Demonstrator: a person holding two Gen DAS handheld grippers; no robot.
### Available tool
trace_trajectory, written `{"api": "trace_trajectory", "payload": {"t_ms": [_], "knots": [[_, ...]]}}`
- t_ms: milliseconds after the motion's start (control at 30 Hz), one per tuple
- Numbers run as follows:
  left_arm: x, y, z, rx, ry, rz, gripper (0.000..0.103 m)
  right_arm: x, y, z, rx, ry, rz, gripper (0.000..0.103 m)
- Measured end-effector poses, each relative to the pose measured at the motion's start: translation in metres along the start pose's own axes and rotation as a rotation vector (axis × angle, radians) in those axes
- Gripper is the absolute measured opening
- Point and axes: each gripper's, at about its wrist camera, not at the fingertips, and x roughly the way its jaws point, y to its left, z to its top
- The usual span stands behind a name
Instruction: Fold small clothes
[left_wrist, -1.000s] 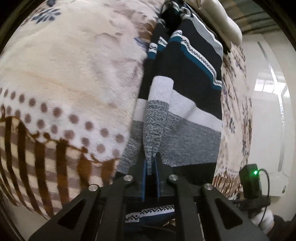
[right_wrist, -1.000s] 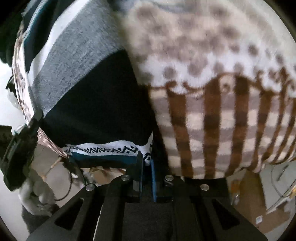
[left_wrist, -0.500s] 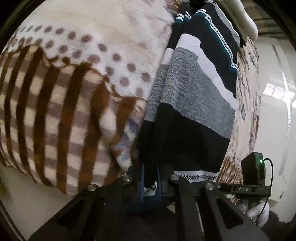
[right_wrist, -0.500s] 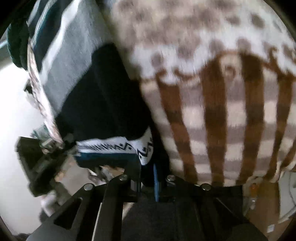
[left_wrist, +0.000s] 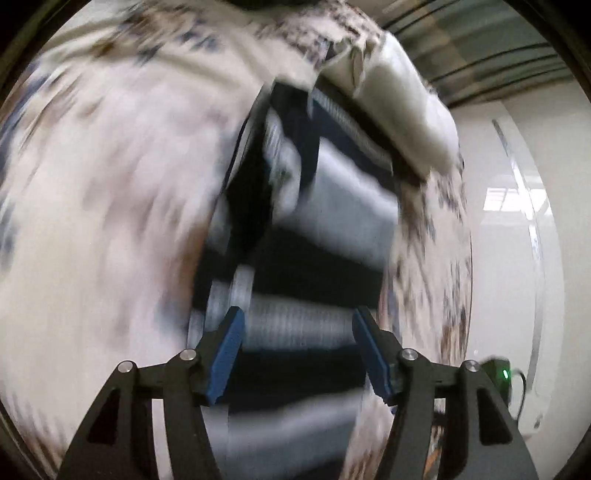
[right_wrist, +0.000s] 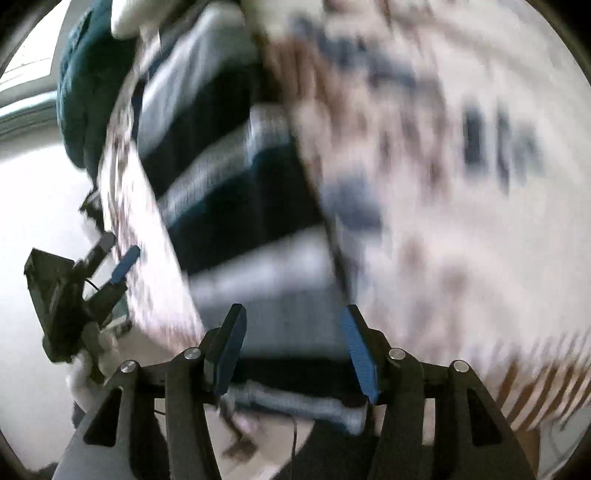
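Both let go: left gripper (left_wrist: 297, 349) and right gripper (right_wrist: 293, 345) gape over the grey, navy and white striped knitted sweater (left_wrist: 325, 236), lying along the fleecy patterned blanket's (left_wrist: 110, 221) near edge, seemingly laid for creasing.

Broad black, grey and white bands are being shown on the striped knitted sweater (left_wrist: 325, 229) (right_wrist: 236, 192) at the centre of both frames. A cream ground with blurred brown and blue specks is being displayed by the fleecy patterned blanket (left_wrist: 110, 206) (right_wrist: 461, 184), with brown stripes being seen at lower right of the right wrist view. Blue pads are being shown on the black fingers (left_wrist: 225, 347) (right_wrist: 360, 350).
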Motion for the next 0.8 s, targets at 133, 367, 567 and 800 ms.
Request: {"api": "trace_trajectory", "payload": {"t_ms": [133,367,567,800], "knots": [[0.036,0.004,0.081,-0.023,-0.040,0.008,0.058,-0.003,0.026,0.081,-0.030,-0.097,-0.019,0.056],[0.095,0.015,0.178,-0.010,-0.058,-0.079,0.001,0.008,0.059,0.207,0.011,-0.231,0.038,0.056],[0.102,0.012,0.200,0.096,-0.032,-0.068,0.004,0.048,0.090,0.288,0.018,-0.260,0.036,0.046],[0.129,0.045,0.215,0.029,0.026,-0.073,0.004,0.059,0.099,0.317,0.058,-0.323,0.016,0.007]]}}
